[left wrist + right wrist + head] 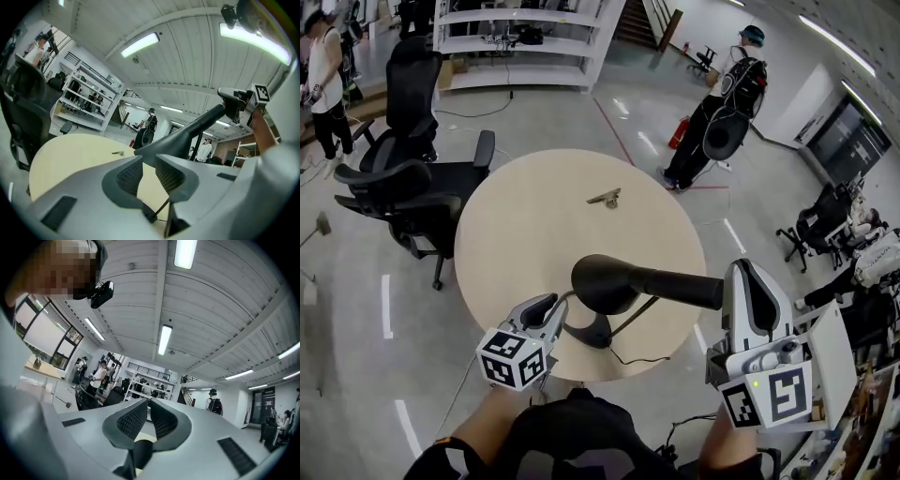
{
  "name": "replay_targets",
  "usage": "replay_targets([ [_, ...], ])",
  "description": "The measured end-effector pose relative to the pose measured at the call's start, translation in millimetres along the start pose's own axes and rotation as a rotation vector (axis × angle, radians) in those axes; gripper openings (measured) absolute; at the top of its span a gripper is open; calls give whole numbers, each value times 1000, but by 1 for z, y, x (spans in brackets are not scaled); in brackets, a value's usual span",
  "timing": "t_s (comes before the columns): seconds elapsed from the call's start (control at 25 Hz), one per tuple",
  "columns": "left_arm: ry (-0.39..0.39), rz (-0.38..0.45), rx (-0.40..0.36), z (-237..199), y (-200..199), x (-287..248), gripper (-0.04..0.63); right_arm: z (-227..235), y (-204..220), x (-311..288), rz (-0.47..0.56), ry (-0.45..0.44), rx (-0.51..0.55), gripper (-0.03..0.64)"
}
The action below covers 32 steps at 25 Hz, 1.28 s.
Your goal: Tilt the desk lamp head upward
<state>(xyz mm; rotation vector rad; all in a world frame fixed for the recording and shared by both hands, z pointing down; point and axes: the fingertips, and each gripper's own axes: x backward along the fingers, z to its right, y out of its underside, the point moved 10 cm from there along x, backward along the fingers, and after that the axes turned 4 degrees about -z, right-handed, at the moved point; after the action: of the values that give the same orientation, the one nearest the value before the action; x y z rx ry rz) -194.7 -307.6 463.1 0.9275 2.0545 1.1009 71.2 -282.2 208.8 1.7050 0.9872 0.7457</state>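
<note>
Closest in the head view is the left claw (551,307), which sits just beside the base (592,330) of the desk lamp at the near edge of the tabletop (516,225). Its jaws stand partly apart with nothing between the pads; only bare tabletop and the foot of the lamp show through the gap. The right claw (739,281) is closed on the tail end of the lamp head (605,281), whose dark dome hangs over the near part of the tabletop, above the base, on a thin stem (639,314). The main risk, as I judge it, is that nothing pins the base. If the hinge is stiff, a push on the tail would rock or drag the whole lamp instead of turning the head. With the base so close to the near edge, it could slide off or topple toward the person. The right claw's hold looks to be at the very tip of the tail, so a twist could let it slip free and the head snap back. The cord (637,359) runs off the near edge and might snag the left claw. A small metal object (605,197) toward the far edge lies well apart and seems safe.
</note>
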Motion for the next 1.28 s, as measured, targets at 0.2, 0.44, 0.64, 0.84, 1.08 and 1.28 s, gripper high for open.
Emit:
replay_targets([
  [0.2,27,-10,76,-11,9,-15,133,11,6,-21,-15,-31,-10,17],
  [0.44,184,17,287,-29,20,-39,164,16,19,-49,-77,-103,-4,17],
  [0.64,302,48,346,-28,23,-55,164,23,29,-58,-112,-144,-16,17],
  [0.84,324,59,385,-36,27,-59,185,26,32,-58,-94,-152,-33,17],
  [1.08,416,51,461,-42,30,-64,198,27,31,-57,-94,-160,-46,17],
  [1.28,550,40,482,-44,30,-71,198,24,34,-58,-93,-182,-55,17],
])
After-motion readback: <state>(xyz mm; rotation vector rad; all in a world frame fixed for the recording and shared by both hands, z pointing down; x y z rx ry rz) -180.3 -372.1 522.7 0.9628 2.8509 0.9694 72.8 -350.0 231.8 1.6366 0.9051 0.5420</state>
